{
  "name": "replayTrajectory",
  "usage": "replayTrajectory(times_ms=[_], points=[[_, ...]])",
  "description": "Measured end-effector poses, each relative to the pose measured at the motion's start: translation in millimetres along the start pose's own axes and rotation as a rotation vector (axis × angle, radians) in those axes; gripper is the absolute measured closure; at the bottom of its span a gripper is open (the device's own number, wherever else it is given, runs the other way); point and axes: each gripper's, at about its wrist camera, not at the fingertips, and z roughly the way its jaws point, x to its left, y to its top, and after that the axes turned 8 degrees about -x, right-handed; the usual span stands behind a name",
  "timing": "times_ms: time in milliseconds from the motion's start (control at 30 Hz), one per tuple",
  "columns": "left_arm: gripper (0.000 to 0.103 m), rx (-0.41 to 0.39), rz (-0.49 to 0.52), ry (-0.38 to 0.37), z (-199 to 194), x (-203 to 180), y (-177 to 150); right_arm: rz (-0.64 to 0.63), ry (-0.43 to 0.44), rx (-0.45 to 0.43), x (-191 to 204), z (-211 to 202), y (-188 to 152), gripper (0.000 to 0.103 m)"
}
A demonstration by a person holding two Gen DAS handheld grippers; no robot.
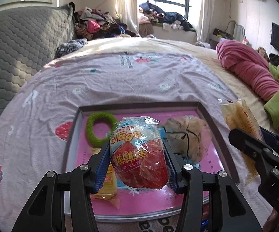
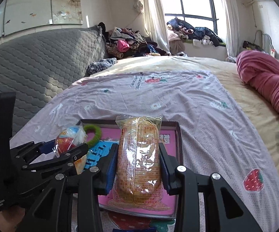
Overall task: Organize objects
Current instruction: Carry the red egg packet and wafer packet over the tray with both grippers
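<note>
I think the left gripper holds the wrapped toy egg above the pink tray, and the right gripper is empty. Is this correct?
Not quite. The right gripper is not empty: its jaws are shut on a wrapped snack cake, as the right wrist view shows. The rest holds: the left gripper holds the wrapped toy egg above the pink tray.

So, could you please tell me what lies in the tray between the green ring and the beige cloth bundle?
In the left wrist view, the wrapped toy egg, held by the left gripper, sits between the green ring and beige cloth bundle.
</note>
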Motion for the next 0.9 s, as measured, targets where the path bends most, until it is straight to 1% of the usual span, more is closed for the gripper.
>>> replayTrajectory(times_ms=[100, 300, 367, 667, 900], points=[[0.050, 0.035, 0.009, -0.003, 15, -3, -6, -0.001, -0.008, 0.030, -3, 11, -6, 0.064], [0.050, 0.059, 0.022, 0.016, 27, -4, -11, -0.005, -0.013, 0.094, -7, 28, -17, 0.064], [0.050, 0.076, 0.011, 0.012, 31, -3, -12, -0.005, -0.022, 0.101, -10, 29, -19, 0.064], [0.050, 0.145, 0.051, 0.017, 44, -11, -23, -0.016, -0.029, 0.163, -12, 40, -25, 0.064], [0.050, 0.159, 0.083, 0.026, 49, -19, -27, -0.025, -0.039, 0.233, -18, 51, -35, 0.064]])
